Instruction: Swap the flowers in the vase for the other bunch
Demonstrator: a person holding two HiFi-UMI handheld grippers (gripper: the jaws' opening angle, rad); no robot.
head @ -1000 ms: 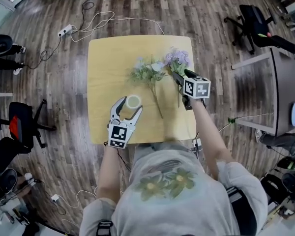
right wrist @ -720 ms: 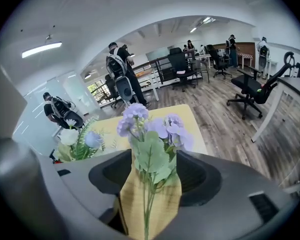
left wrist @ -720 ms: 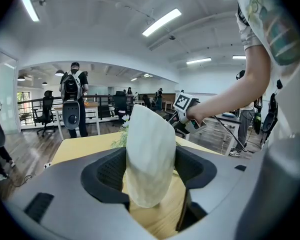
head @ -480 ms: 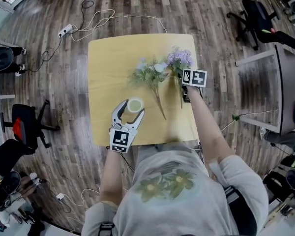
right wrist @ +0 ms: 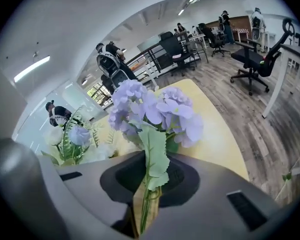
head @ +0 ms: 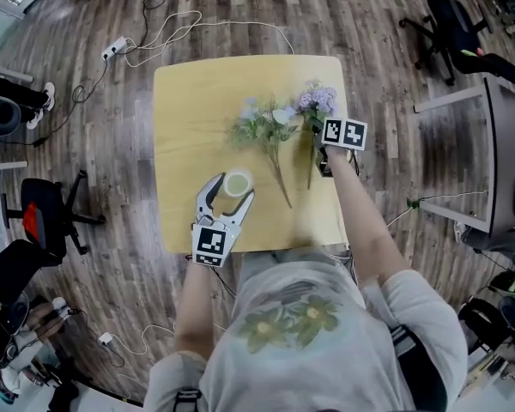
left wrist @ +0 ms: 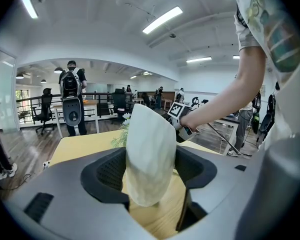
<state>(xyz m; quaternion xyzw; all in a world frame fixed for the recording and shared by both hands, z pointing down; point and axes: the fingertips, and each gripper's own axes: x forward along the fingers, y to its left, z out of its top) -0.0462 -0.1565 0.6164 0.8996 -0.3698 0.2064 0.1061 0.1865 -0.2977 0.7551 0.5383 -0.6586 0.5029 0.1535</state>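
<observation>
The empty vase (head: 235, 181) is clamped in the left gripper (head: 232, 186), while the right gripper (head: 321, 161) has just been closing its jaws onto the purple bunch (head: 316, 101), which is not yet in the vase.

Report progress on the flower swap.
Done: the vase is empty; the white bunch lies on the table. In hand: left gripper holds the vase; right gripper has just closed on the purple bunch stem. Left: put it in the vase.
</observation>
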